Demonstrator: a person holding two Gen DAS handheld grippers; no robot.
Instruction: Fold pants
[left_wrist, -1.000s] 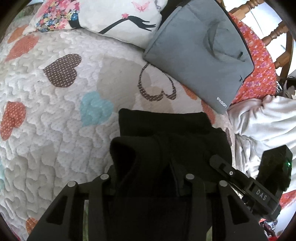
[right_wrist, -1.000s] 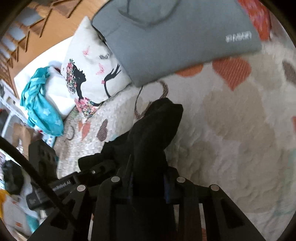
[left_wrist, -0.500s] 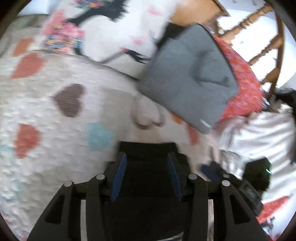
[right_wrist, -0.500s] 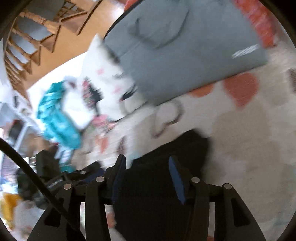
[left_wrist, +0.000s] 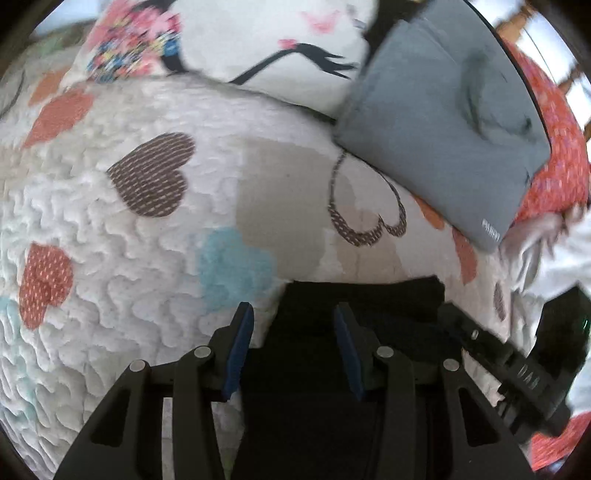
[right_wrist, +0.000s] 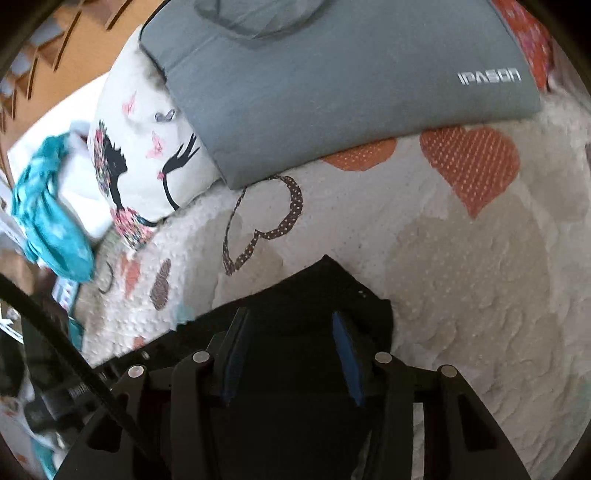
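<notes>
The black pants (left_wrist: 369, 306) lie folded flat on the heart-patterned quilt (left_wrist: 129, 229), low in both views. My left gripper (left_wrist: 293, 314) is open above their left part, its blue pads (left_wrist: 242, 332) apart and holding nothing. My right gripper (right_wrist: 290, 321) is open above the pants (right_wrist: 325, 291) near their far right corner, blue pads (right_wrist: 341, 339) apart and empty. The right gripper's body (left_wrist: 535, 354) shows at the lower right of the left wrist view.
A grey laptop bag (right_wrist: 332, 85) lies on the quilt beyond the pants, also in the left wrist view (left_wrist: 450, 122). A white printed pillow (left_wrist: 258, 48) sits behind it. A teal cloth (right_wrist: 48, 221) lies at far left. Red floral fabric (left_wrist: 557, 155) is at right.
Both grippers let go of the black pants and opened. The raised fold of cloth now lies flat on the quilt, and both grippers have drawn back from it.
</notes>
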